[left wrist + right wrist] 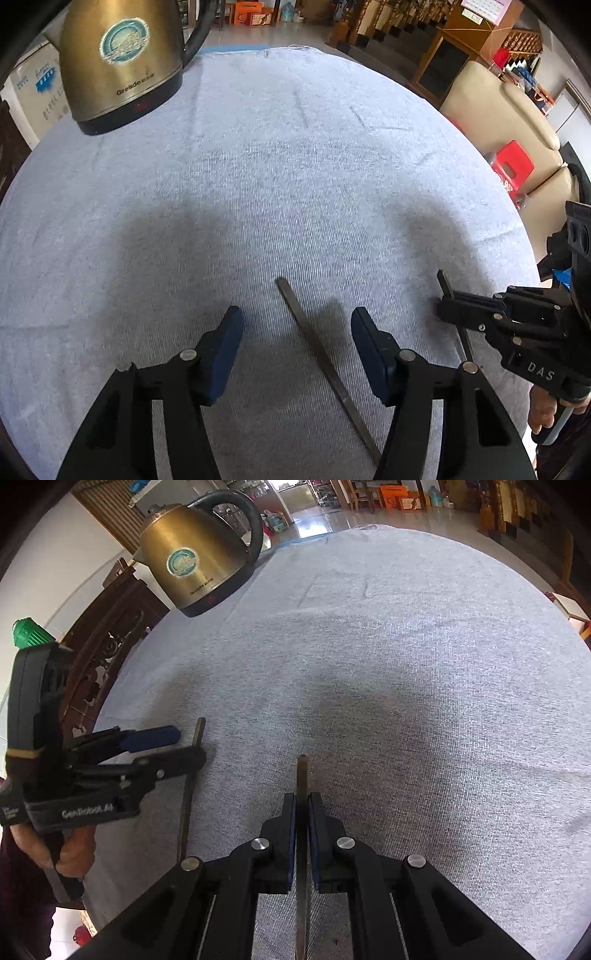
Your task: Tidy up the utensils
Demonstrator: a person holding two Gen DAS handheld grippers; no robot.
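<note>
Your right hand-held gripper is pinching a thin metal utensil between its blue pads, the jaws pressed almost together on it. Only the squared tip shows ahead of the fingertips; the rest runs back under the gripper and off the bottom of the right wrist view, so you cannot tell what kind of utensil it is.

Your left hand-held gripper stands spread, its fingers on either side of a second metal utensil that lies slantwise on the grey cloth covering the desk. The pads do not touch it. Its near end passes under the right-hand finger and is cut off at the frame's edge, so its working end is hidden as well.

From the right wrist view, the second utensil is partly covered by the left gripper's lower finger, and a hand shows only at the grip below it.

Far off on the left of the desk stands a brass-coloured electric kettle, its top cut off in the left wrist view.
</note>
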